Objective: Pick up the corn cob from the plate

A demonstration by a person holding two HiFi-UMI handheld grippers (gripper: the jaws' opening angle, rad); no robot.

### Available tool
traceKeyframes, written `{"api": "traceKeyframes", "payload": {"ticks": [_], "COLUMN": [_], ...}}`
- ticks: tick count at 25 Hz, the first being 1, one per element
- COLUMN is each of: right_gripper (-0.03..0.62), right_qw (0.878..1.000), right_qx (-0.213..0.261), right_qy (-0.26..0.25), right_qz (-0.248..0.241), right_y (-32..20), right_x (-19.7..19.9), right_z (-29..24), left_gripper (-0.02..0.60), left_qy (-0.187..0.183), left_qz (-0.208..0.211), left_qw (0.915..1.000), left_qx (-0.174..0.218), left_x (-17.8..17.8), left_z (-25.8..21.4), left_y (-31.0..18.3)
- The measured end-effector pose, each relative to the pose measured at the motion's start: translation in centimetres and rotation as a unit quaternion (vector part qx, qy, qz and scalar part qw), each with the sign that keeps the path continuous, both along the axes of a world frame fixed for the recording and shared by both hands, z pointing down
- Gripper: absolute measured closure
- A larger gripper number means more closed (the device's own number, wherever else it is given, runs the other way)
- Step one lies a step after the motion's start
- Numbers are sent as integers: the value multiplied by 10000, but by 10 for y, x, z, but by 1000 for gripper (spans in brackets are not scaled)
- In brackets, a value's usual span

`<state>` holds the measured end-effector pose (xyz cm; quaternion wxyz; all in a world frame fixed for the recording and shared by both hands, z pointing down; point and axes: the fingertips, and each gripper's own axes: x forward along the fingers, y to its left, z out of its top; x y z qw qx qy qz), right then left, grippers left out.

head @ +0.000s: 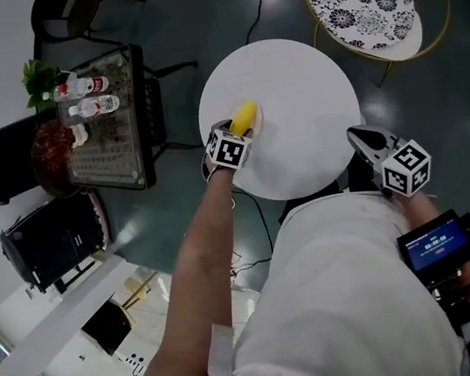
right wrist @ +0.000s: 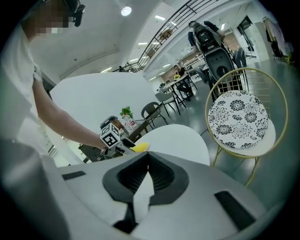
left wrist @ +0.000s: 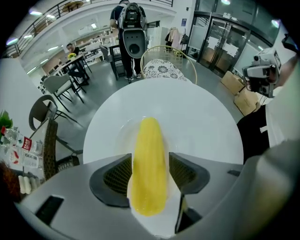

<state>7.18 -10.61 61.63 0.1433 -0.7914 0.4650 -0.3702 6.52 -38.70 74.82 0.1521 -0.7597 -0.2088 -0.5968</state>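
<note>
Yellow fills the gap of the left gripper point(left wrist: 149, 165). The corn cob point(left wrist: 150, 140) lies between its two jaws, which stand wide apart. The left pad is close at the cob's side and a sliver of white shows by the right pad, so the cob is not clamped. The cob's long axis runs straight along the line the gripper points. Its narrower end leads away from the jaws and its blunt end lies back toward the gripper's body. Under it is a white plate point(left wrist: 123, 127), whose rim shows just past the left jaw, on a round white table point(left wrist: 206, 122). The right gripper point(right wrist: 149, 157) hangs off the table's edge, well apart from the cob, its jaws together with nothing between them. Beyond it stands a chair point(right wrist: 238, 121) with a patterned seat.
</note>
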Motion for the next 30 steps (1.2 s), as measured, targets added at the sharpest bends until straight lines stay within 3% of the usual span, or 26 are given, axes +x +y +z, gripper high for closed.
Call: {"api": "traceKeyframes", "payload": {"ticks": [7,18,22,30], "right_gripper": [586,586,586,586], "right_qw": [9999,9998,9999,9999], "right_qx": [-14,-30,-25,-41], "right_qy": [-49,-59,-28,98], "right_qz": [151,183,169,104], "right_y": [5,7,13,21], "right_x": [0,0,-1,-6], "right_z": [2,6,-6,-23], "left_gripper": [353,353,353,353], "left_qy": [-239,-431,-459,-393], "left_qz": [105,16,-82,-702], "left_qw": [9994,9989,9988,9914], "left_qx": [232,192,-136,-1030], "left_x": [1,5,-3,-20], "left_z": [9,7,-6,-31], "left_y": [-5,-7,9,46]}}
